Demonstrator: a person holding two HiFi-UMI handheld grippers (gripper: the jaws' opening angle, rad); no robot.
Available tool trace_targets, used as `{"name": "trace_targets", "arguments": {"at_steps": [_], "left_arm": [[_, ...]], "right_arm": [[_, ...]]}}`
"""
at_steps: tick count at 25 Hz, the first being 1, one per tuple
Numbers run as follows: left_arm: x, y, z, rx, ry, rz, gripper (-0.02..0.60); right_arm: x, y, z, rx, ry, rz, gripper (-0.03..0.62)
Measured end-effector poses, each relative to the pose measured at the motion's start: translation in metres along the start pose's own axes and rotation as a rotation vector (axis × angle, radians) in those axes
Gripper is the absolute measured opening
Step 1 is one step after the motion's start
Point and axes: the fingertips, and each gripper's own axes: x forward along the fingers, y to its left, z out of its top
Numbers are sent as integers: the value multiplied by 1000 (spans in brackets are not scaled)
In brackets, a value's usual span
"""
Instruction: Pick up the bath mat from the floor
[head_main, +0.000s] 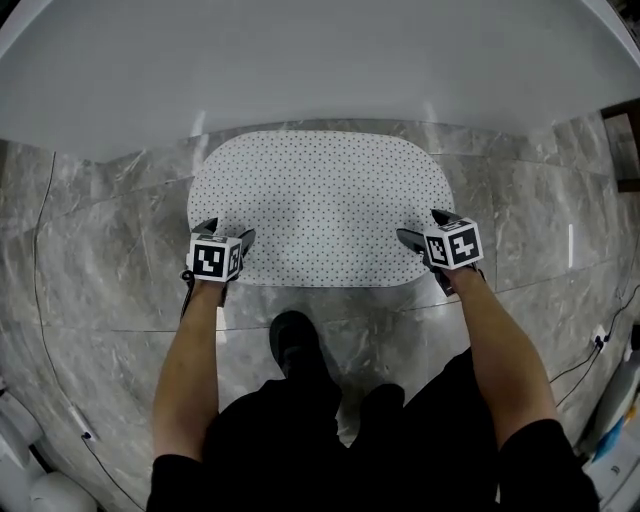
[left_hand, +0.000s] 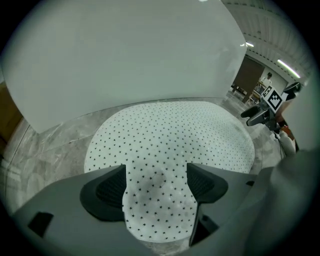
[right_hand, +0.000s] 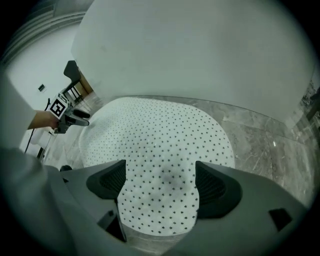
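Observation:
A white oval bath mat (head_main: 320, 205) with small dark dots lies flat on the grey marble floor in front of a white tub. My left gripper (head_main: 226, 230) hangs over the mat's near left edge, pointing steeply down, jaws open. My right gripper (head_main: 422, 227) hangs over the near right edge, also open. In the left gripper view the mat (left_hand: 170, 135) shows between the spread jaws of the left gripper (left_hand: 156, 182), no pad touching it. The right gripper view shows the same: the mat (right_hand: 155, 135) lies beneath the open right gripper (right_hand: 160, 182).
The white tub wall (head_main: 300, 70) rises just beyond the mat. A thin cable (head_main: 40, 260) runs along the floor at left and more cables (head_main: 590, 350) lie at right. The person's dark shoe (head_main: 295, 345) stands just short of the mat's near edge.

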Motion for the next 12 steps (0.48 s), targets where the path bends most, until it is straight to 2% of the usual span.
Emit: {"name": "trace_targets", "arguments": {"at_steps": [4,12], "left_arm": [[4,4,-20,8,48,1,400],[11,1,-38,35,86,-2,407]], "right_arm": [[13,-4,-24,-41,72,-22,446],[27,-2,-25,-58,78,-59,452]]}}
